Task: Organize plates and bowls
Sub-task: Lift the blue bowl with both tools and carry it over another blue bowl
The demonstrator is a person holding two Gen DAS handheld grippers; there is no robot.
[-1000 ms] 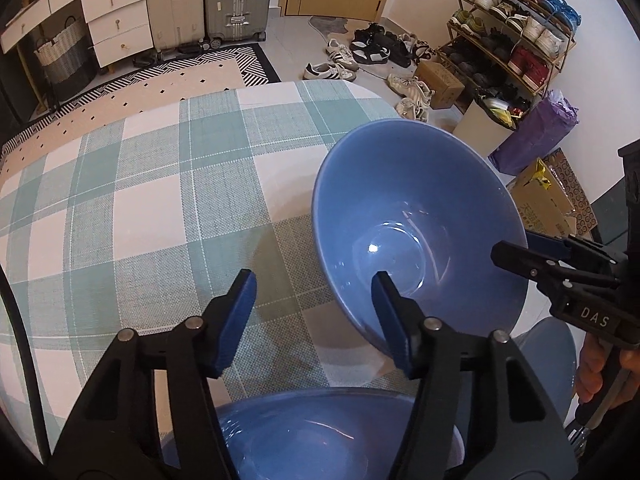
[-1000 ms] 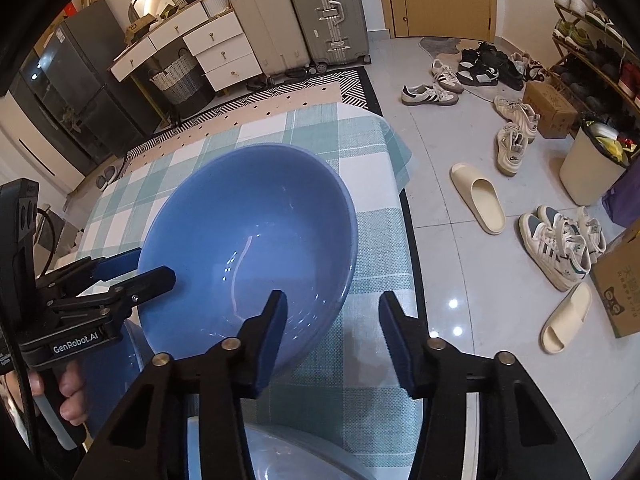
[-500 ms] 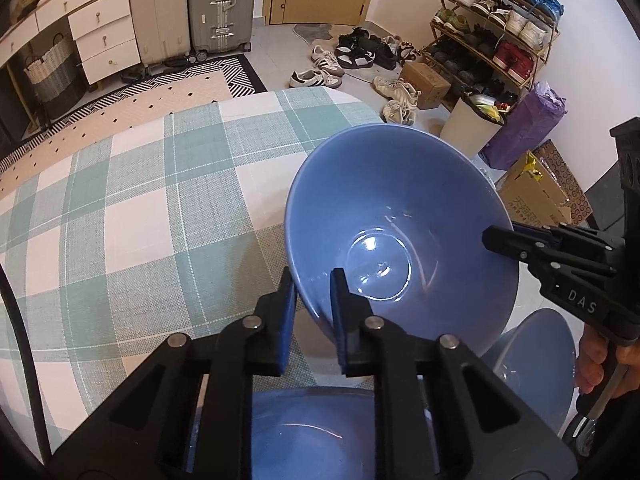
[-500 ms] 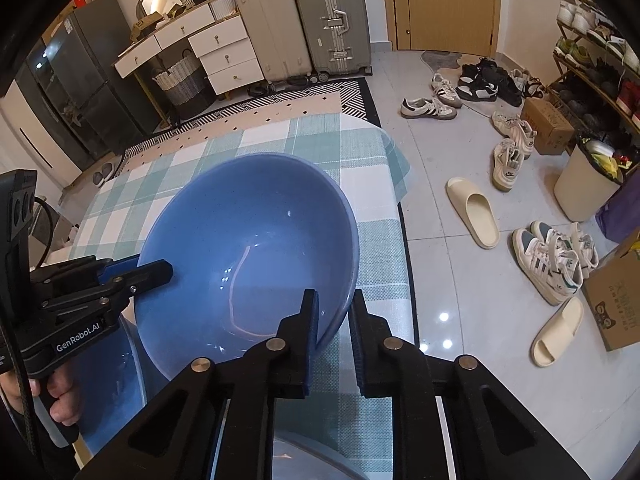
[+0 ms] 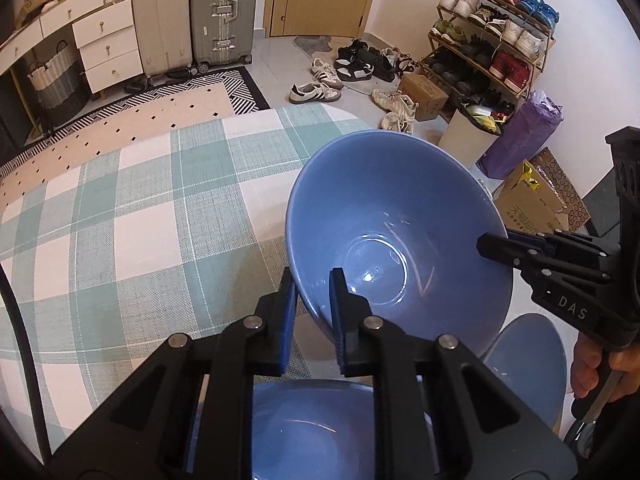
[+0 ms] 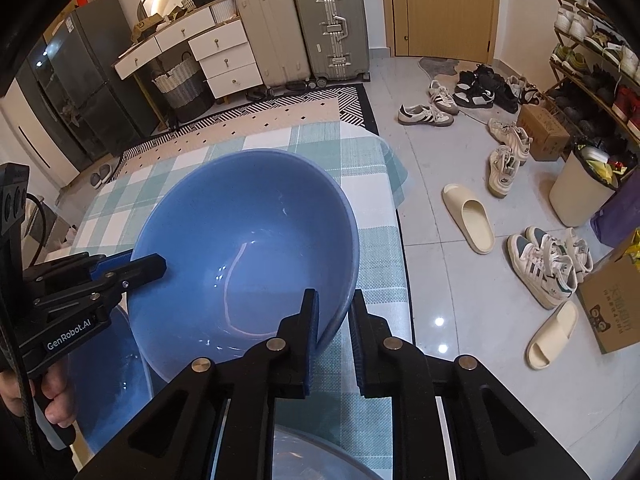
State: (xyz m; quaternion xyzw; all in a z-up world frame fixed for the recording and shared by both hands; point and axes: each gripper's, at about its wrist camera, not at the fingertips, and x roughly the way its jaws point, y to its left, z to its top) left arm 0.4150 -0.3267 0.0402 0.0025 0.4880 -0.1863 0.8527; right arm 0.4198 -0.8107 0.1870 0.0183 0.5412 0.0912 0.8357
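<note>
A large blue bowl (image 5: 400, 236) is held up over the checked table (image 5: 132, 220) by both grippers, tilted toward me. My left gripper (image 5: 313, 280) is shut on its near-left rim. My right gripper (image 6: 334, 306) is shut on its right rim and shows in the left wrist view (image 5: 504, 246). The bowl fills the middle of the right wrist view (image 6: 244, 248), where the left gripper (image 6: 152, 266) grips its left rim. A second blue bowl (image 5: 312, 428) sits below my left gripper. A blue plate (image 5: 528, 364) lies under the held bowl at the right.
The table's right edge (image 6: 400, 240) drops to a tiled floor with slippers and shoes (image 6: 472, 220). A pale dish (image 6: 312, 456) sits below my right gripper. Suitcases (image 5: 220, 12), drawers (image 5: 108, 48) and a shoe rack (image 5: 492, 40) stand far behind.
Both grippers were open beside the bowl's rim a second ago; they closed on it. The bowl has since risen a little off the table and both views have pulled back.
</note>
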